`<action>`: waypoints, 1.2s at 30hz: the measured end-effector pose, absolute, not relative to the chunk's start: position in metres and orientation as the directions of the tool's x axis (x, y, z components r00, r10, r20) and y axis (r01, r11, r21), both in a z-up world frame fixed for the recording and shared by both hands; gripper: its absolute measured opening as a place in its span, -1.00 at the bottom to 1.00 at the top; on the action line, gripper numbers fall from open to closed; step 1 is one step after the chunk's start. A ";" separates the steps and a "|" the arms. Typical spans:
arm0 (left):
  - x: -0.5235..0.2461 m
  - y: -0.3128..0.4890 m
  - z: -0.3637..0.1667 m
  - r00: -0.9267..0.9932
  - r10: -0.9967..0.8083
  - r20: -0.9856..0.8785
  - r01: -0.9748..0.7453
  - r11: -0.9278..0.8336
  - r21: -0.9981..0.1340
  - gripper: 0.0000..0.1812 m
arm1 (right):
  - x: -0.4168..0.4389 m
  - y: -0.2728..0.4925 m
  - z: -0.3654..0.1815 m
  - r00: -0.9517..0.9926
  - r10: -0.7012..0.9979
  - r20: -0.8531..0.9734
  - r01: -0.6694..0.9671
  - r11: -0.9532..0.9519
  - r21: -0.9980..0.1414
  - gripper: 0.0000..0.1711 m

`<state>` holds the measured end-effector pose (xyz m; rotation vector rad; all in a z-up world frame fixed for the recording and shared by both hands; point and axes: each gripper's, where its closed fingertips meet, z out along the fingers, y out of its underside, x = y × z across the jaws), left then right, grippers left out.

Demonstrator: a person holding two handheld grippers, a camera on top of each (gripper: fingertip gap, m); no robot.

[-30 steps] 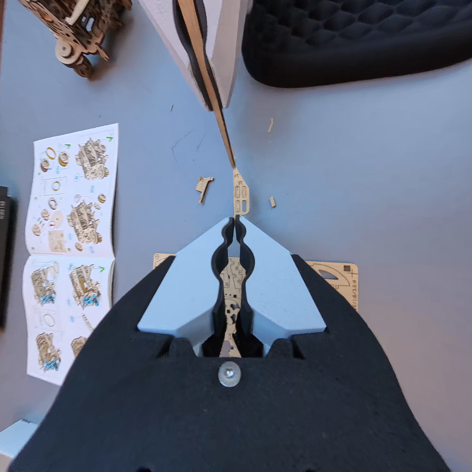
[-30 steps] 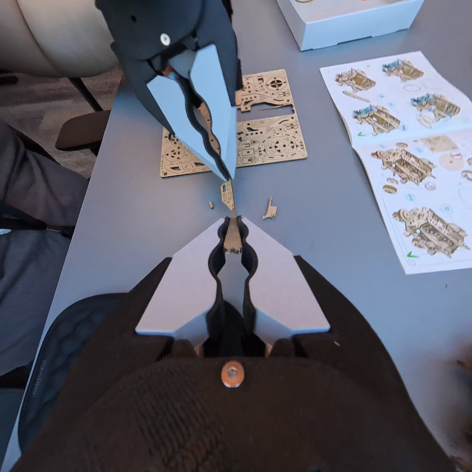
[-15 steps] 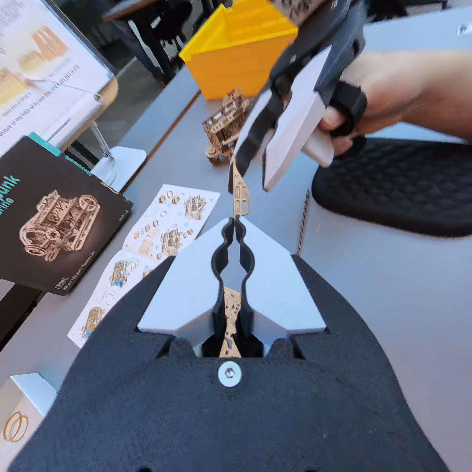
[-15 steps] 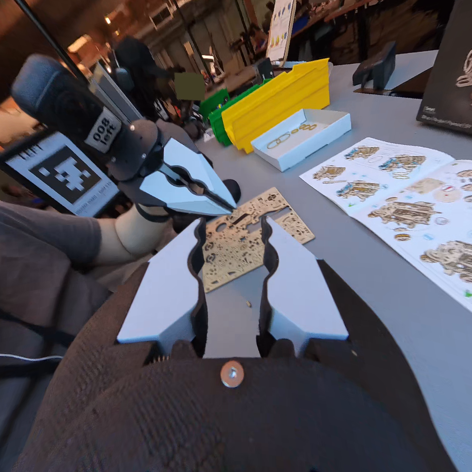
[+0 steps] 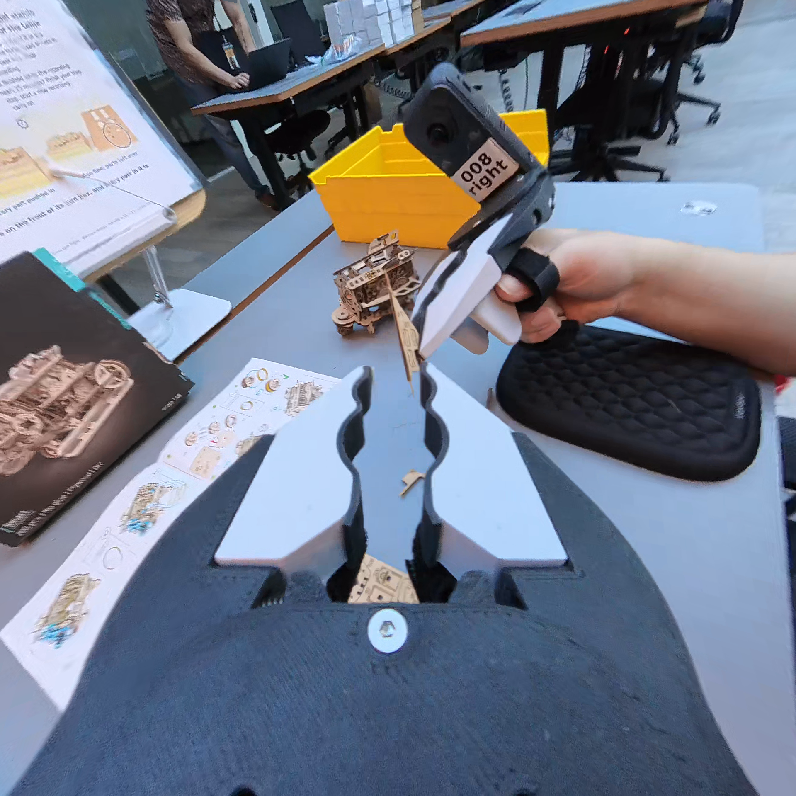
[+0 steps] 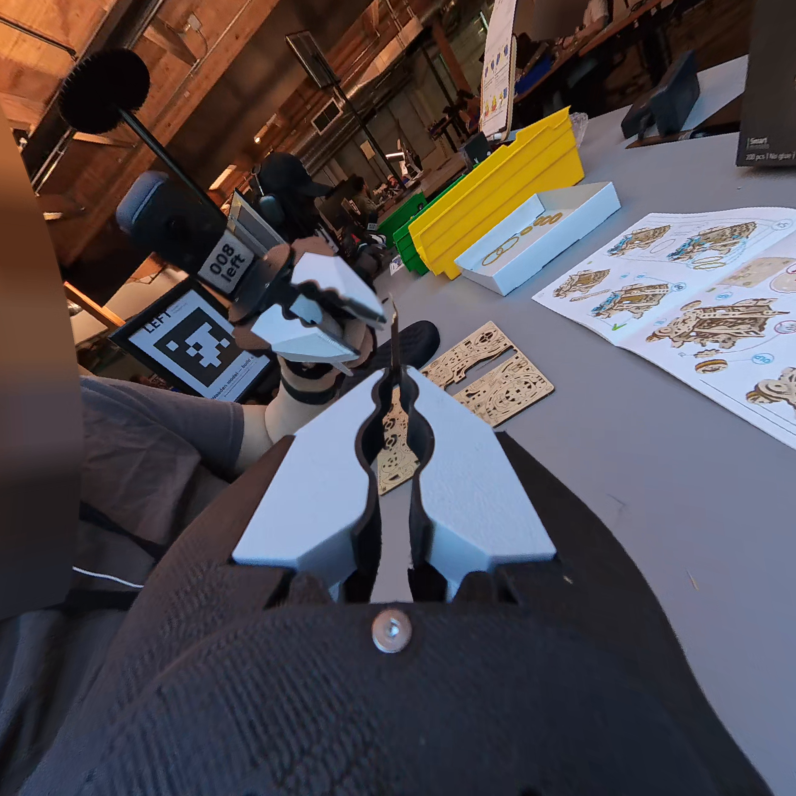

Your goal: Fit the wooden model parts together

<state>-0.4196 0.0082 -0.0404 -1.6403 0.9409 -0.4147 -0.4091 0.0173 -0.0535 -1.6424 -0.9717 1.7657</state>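
Note:
My right gripper (image 6: 395, 372) is shut on a thin flat wooden part (image 6: 394, 331), seen edge-on and standing up from its tips. In the left wrist view the same right gripper (image 5: 420, 353) holds that part (image 5: 406, 340) just above and between my left fingers. My left gripper (image 5: 395, 374) is open and empty; it also shows in the right wrist view (image 6: 371, 336), to the left of the part. The assembled wooden model (image 5: 372, 293) stands on the grey table behind. A laser-cut wooden sheet (image 6: 495, 379) lies flat under the grippers.
An instruction sheet (image 5: 215, 439) and a black box (image 5: 64, 387) lie at the left. A black padded mat (image 5: 624, 400) is at the right, a yellow bin (image 5: 387, 194) behind the model. A small loose wooden piece (image 5: 411, 480) lies on the table. A white tray (image 6: 538, 245) holds rings. My two grippers' fingertips are within a few centimetres of each other. From either gripper's tips it is about 20 cm to the assembled wooden model (image 5: 372, 293).
Both grippers lifted from the table. The left gripper, shut on the part, has opened; the right gripper, open half a second ago, has shut on the part and now holds it.

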 end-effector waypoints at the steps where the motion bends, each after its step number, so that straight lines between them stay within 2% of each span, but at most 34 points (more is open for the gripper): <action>1: -0.419 0.008 -0.041 0.608 -0.778 -0.157 -0.331 -0.070 -0.941 -0.76 | -0.410 0.014 -0.055 -0.126 0.785 -0.607 0.110 -0.597 -0.795 -0.98; 4: -0.412 0.007 -0.052 0.535 -0.845 -0.006 -0.312 -0.191 -0.931 -0.72 | -0.413 0.012 -0.064 -0.094 0.809 -0.581 0.159 -0.564 -0.811 -0.98; 8: -0.408 0.007 -0.071 0.458 -0.883 0.099 -0.362 -0.287 -0.887 -0.87 | -0.416 0.009 -0.072 -0.073 0.829 -0.555 0.203 -0.532 -0.822 -0.98; 11: -0.408 0.008 -0.079 0.431 -0.897 0.097 -0.400 -0.286 -0.871 -0.97 | -0.415 0.009 -0.077 -0.050 0.851 -0.523 0.231 -0.500 -0.835 -0.98; 20: -0.408 0.008 -0.088 0.428 -0.899 0.098 -0.424 -0.296 -0.856 -0.98 | -0.416 0.009 -0.086 -0.020 0.877 -0.480 0.275 -0.456 -0.846 -0.98; 24: -0.407 0.004 -0.080 0.402 -0.905 0.143 -0.383 -0.308 -0.871 -0.99 | -0.417 0.007 -0.076 -0.045 0.894 -0.446 0.222 -0.426 -0.877 -0.97; 36: -0.407 0.003 -0.091 0.420 -0.893 0.164 -0.368 -0.332 -0.869 -0.98 | -0.417 0.005 -0.088 -0.034 0.877 -0.479 0.283 -0.451 -0.846 -0.98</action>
